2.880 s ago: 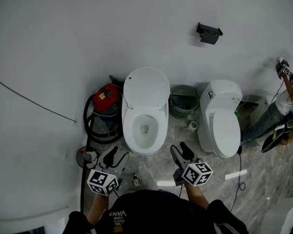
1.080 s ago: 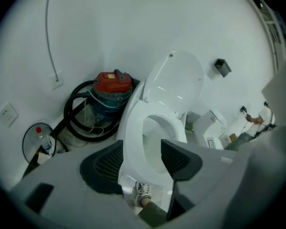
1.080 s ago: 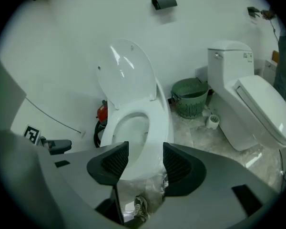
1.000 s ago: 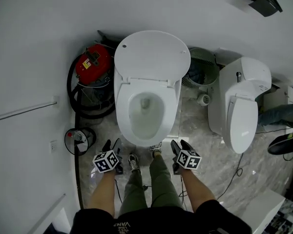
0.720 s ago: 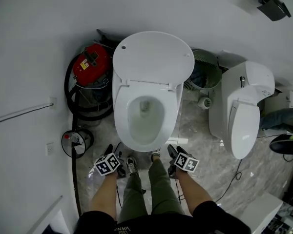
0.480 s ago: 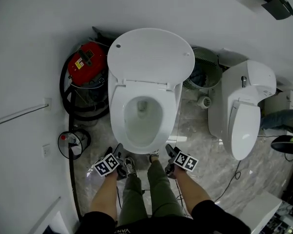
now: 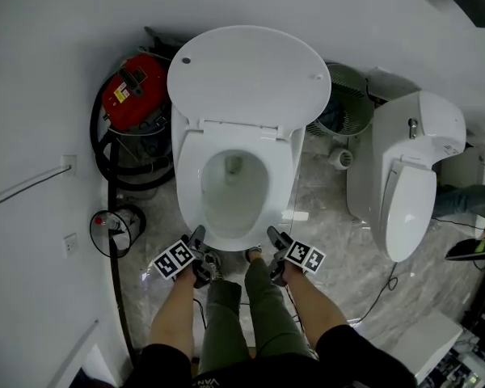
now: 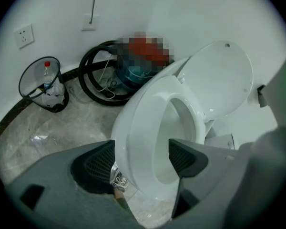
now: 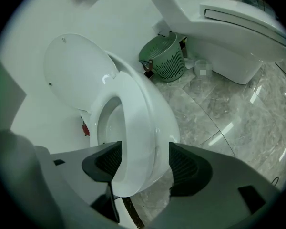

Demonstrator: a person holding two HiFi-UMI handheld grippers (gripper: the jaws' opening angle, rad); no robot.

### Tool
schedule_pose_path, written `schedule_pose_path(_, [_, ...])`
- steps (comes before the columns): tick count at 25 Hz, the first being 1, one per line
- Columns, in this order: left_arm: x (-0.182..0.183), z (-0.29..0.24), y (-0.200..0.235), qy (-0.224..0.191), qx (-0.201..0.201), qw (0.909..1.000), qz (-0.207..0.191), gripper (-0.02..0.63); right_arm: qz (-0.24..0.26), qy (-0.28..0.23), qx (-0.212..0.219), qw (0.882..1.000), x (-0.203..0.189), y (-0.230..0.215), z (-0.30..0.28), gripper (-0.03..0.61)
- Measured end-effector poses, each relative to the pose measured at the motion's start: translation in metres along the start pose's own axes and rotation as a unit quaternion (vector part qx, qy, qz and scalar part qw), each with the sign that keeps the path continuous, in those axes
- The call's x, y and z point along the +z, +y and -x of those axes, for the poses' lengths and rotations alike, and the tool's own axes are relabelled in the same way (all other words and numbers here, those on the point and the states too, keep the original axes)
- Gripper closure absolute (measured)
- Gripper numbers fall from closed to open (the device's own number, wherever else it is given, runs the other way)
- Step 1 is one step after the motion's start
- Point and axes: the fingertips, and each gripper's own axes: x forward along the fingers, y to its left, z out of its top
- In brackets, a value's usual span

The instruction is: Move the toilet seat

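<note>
Now, head view: toilet seat lies flat on the bowl, lid up against the wall; left gripper and right gripper sit at the bowl's front, one either side of its nose; red vacuum to the left of the bowl, second toilet to the right

Left gripper view: jaws wide and opening; front of the bowl with the seat stands between them, pads clear of it on both sides; nothing held

Right gripper view: jaws likewise apart and opening; front curve of seat and bowl in the gap, no pad pressing; green basket well behind

Judgement: step in hand is the approach, with no grip made; the next move calls for one pad under the seat's front lip only, not the bowl, then closing and swinging it up about the hinge toward the lid; glazed rim looks slippery
</note>
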Motion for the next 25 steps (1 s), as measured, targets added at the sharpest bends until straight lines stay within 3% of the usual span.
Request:
schedule_pose_path(11, [0.001,-0.032,0.000,0.008,0.002,1.0000,0.002,0.277,0.014,0.016,-0.009,1.000,-0.010,0.009,-0.025,0.276])
schedule_pose_path(16, [0.002,-0.031,0.004,0.002,0.020,0.9997,0.016,0.353,0.017,0.019,-0.018,1.000,-0.012,0.009,-0.027,0.275])
schedule_pose_path(19, [0.003,-0.029,0.005,0.003,0.018,0.9994,0.029,0.364,0.028,0.032,-0.009,0.999,-0.013,0.011,-0.026,0.275])
schedule_pose_path(25, [0.004,-0.019,0.002,0.007,0.006,0.9998,0.016,0.411,0.031,0.033,0.014,0.999,-0.014,0.022,-0.024,0.261])
